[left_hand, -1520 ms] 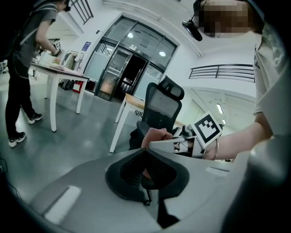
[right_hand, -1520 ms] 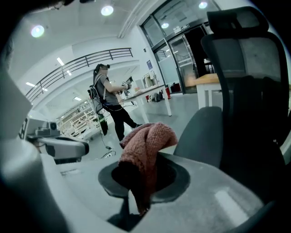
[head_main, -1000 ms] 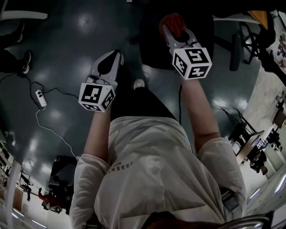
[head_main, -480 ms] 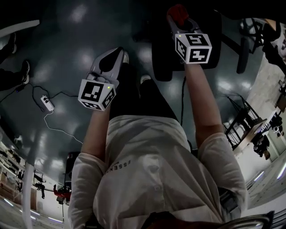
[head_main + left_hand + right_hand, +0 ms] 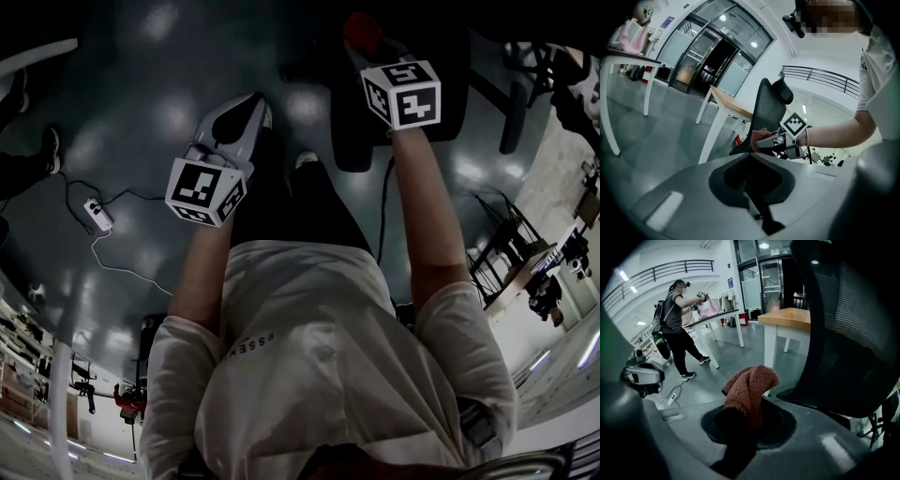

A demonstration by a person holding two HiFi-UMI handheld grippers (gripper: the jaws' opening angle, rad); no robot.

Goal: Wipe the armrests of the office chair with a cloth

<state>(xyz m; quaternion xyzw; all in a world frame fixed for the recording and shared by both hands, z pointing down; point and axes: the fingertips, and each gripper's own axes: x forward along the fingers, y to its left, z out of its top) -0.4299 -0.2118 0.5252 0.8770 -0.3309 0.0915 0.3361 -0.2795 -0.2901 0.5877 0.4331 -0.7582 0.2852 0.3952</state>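
A reddish-brown cloth [image 5: 751,389] sticks up bunched from my right gripper [image 5: 743,411], which is shut on it. In the head view that cloth [image 5: 362,28] and the right gripper [image 5: 372,45] sit over the black office chair [image 5: 441,103], close to its seat. The chair's mesh backrest [image 5: 851,329] fills the right of the right gripper view. A dark bar [image 5: 512,117], likely an armrest, lies right of the seat. My left gripper [image 5: 254,106] hangs over the floor left of the chair, shut and holding nothing. Its own view looks past the left gripper [image 5: 750,156] at the chair backrest [image 5: 769,110].
A power strip [image 5: 95,215] with a white cable lies on the shiny grey floor at left. Another person [image 5: 675,322] works at a white table [image 5: 717,315] behind. A wooden-topped table [image 5: 787,317] stands by the chair. A metal rack [image 5: 511,253] stands at right.
My right gripper with the cloth has moved forward, farther over the chair. The left gripper has stayed nearly where it was.
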